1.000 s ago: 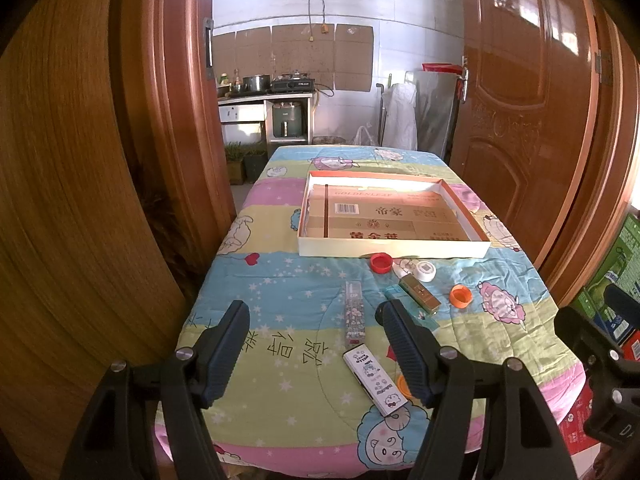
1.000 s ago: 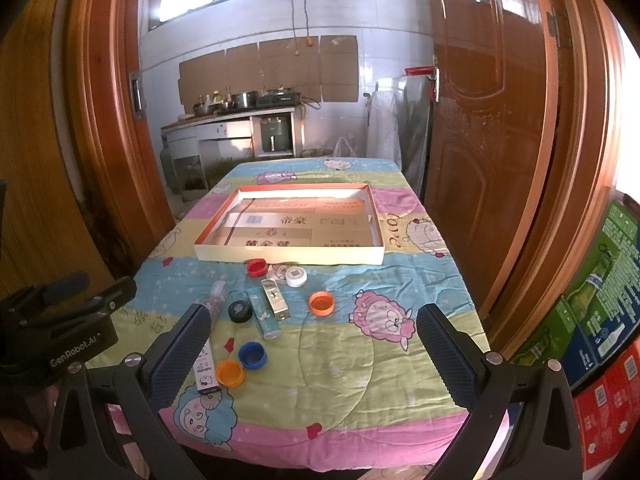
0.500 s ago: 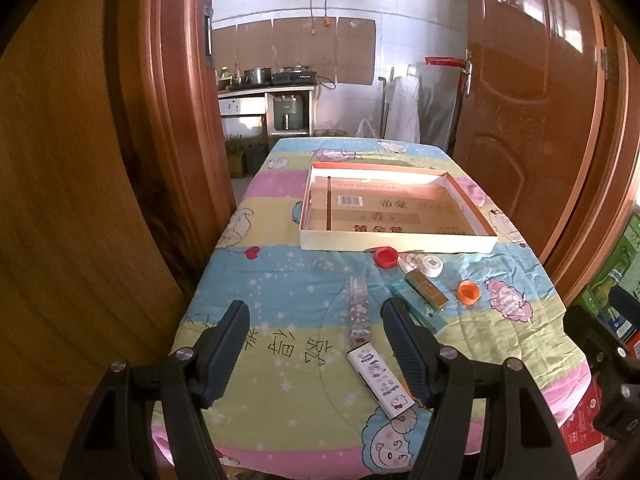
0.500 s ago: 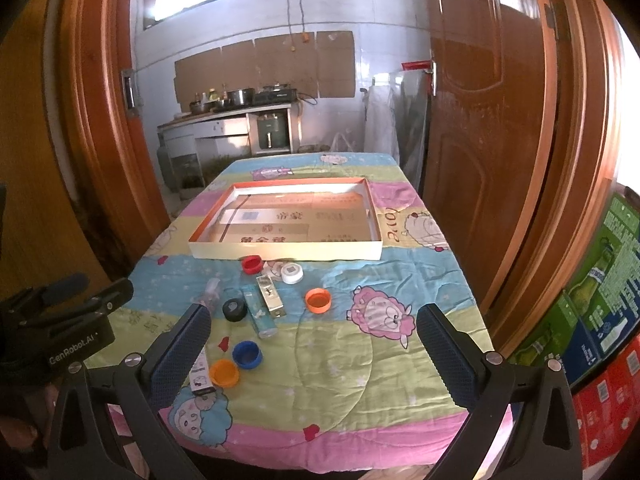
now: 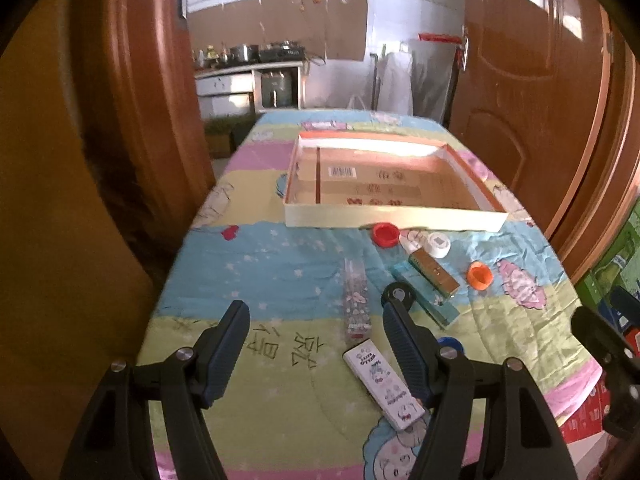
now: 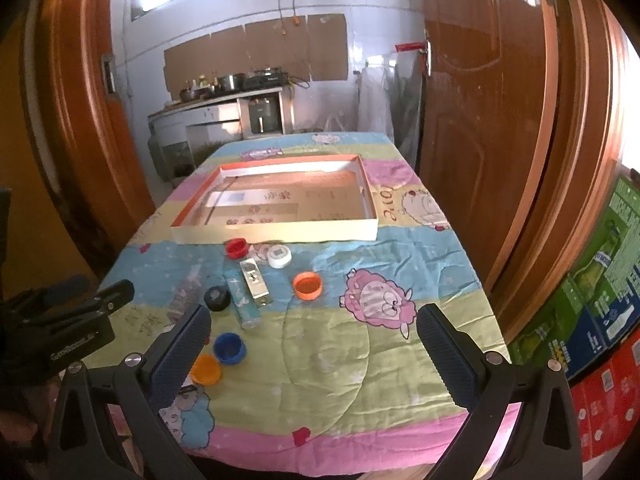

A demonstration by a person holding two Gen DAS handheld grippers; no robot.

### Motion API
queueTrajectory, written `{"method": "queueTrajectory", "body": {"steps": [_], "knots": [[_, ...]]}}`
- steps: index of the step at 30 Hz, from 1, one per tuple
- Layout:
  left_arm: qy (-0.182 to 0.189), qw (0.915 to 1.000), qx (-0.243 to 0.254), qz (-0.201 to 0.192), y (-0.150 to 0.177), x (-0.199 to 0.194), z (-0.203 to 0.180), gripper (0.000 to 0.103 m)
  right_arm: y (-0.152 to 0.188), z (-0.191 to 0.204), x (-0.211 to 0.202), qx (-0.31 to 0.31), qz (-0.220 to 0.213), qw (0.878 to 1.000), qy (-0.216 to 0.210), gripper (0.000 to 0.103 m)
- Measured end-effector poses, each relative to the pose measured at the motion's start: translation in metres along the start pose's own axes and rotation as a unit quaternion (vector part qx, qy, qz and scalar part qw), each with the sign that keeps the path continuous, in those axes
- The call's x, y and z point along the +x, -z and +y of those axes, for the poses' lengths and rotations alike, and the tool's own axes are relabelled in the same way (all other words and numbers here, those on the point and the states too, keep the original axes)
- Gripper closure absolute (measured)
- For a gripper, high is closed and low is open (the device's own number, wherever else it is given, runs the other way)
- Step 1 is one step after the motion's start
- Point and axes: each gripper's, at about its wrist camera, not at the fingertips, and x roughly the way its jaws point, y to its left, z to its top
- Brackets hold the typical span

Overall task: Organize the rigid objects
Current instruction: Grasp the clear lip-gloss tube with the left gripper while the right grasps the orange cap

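A shallow cardboard box tray lies mid-table, nothing loose in it. In front of it sit a red cap, a white round case, a gold lighter, a teal box, an orange cap, a black cap, a blue cap, another orange cap, a clear patterned tube and a white cartoon case. My left gripper and right gripper hover open above the near edge, holding nothing.
The table wears a colourful cartoon quilt. Wooden doors flank both sides. Stacked green and red cartons stand at the right of the table. A counter with pots lines the back wall.
Both grippers have advanced toward the table and dipped slightly, so the objects look larger and nearer. Nothing on the table has moved.
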Motion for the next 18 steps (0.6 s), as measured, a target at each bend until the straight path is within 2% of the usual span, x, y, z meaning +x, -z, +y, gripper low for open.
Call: {"method": "queueTrajectory", "body": {"steps": [10, 18], "knots": [[0.015, 0.9987, -0.004, 0.050, -0.005, 0.057, -0.007, 0.033, -0.004, -0.013, 0.042, 0.014, 0.031, 0.999, 0.005, 0.000], [0.007, 0.9985, -0.004, 0.055, -0.009, 0.071, -0.008, 0.034, -0.011, -0.017, 0.067, 0.014, 0.040, 0.999, 0.002, 0.000]]}}
